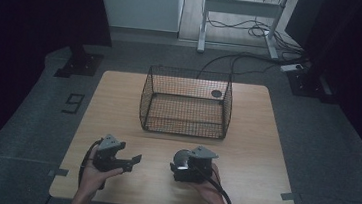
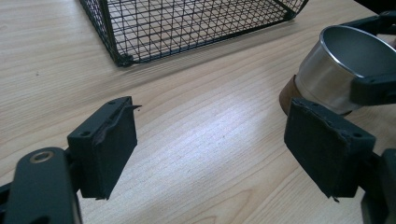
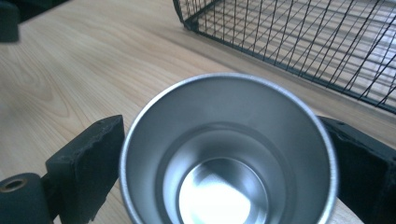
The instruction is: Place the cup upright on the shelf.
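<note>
A steel cup [image 3: 224, 154] with a brown base sits mouth-up between the jaws of my right gripper [image 3: 229, 168], and both black pads lie against its sides. In the high view the steel cup [image 1: 181, 158] and the right gripper [image 1: 179, 166] are at the table's near middle. The left gripper view has the steel cup [image 2: 336, 70] off to the right, with a right jaw crossing its rim. My left gripper [image 2: 210, 154] is open over bare wood with nothing between its pads. The high view places the left gripper [image 1: 132, 160] left of the cup, pointing toward it.
A black wire-mesh basket [image 1: 185, 118] stands open-topped at the middle of the wooden table [image 1: 119, 101], beyond both grippers. A dark round spot [image 1: 216, 93] shows at its far right corner. The basket's near corner [image 2: 122, 58] is close ahead of the left gripper.
</note>
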`<state>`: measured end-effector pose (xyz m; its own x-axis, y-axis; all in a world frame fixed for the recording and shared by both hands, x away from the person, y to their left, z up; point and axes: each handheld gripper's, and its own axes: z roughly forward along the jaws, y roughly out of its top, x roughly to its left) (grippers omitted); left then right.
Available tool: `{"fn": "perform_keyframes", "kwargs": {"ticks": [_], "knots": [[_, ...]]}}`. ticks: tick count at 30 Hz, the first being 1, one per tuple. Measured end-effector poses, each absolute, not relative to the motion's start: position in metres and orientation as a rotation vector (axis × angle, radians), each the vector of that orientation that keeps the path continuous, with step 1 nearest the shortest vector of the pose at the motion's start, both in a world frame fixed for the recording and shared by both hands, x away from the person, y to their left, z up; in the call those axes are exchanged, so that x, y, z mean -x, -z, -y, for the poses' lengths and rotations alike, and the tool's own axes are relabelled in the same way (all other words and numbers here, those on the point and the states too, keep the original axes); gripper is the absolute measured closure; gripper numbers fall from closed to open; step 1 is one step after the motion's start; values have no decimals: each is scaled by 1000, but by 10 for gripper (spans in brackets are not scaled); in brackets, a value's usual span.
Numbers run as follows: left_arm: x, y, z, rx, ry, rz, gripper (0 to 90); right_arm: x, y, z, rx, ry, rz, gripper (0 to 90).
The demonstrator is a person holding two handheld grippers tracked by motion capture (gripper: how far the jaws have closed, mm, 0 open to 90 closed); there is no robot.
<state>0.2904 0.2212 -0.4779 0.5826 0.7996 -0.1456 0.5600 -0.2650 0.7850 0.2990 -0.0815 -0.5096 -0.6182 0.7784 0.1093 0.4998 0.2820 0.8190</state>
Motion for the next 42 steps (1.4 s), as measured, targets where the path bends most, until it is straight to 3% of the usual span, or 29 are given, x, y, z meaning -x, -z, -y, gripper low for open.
{"fn": "perform_keyframes", "kwargs": {"ticks": [3,7,22,42], "knots": [[-291,479,-222,-1959,-353,-1092,173,-299,515,78,-1153,-1227,-2258,61],[-291,479,-222,-1960,-353,-1092,173,-297,518,76,-1124,-1182,-2244,135],[-290,476,-223,-1951,-360,-1089,173,-296,511,79,-1077,-1209,-2234,143],[-290,475,-226,-1943,-364,-1096,173,-290,468,92,-1029,-1332,-2178,144]]}}
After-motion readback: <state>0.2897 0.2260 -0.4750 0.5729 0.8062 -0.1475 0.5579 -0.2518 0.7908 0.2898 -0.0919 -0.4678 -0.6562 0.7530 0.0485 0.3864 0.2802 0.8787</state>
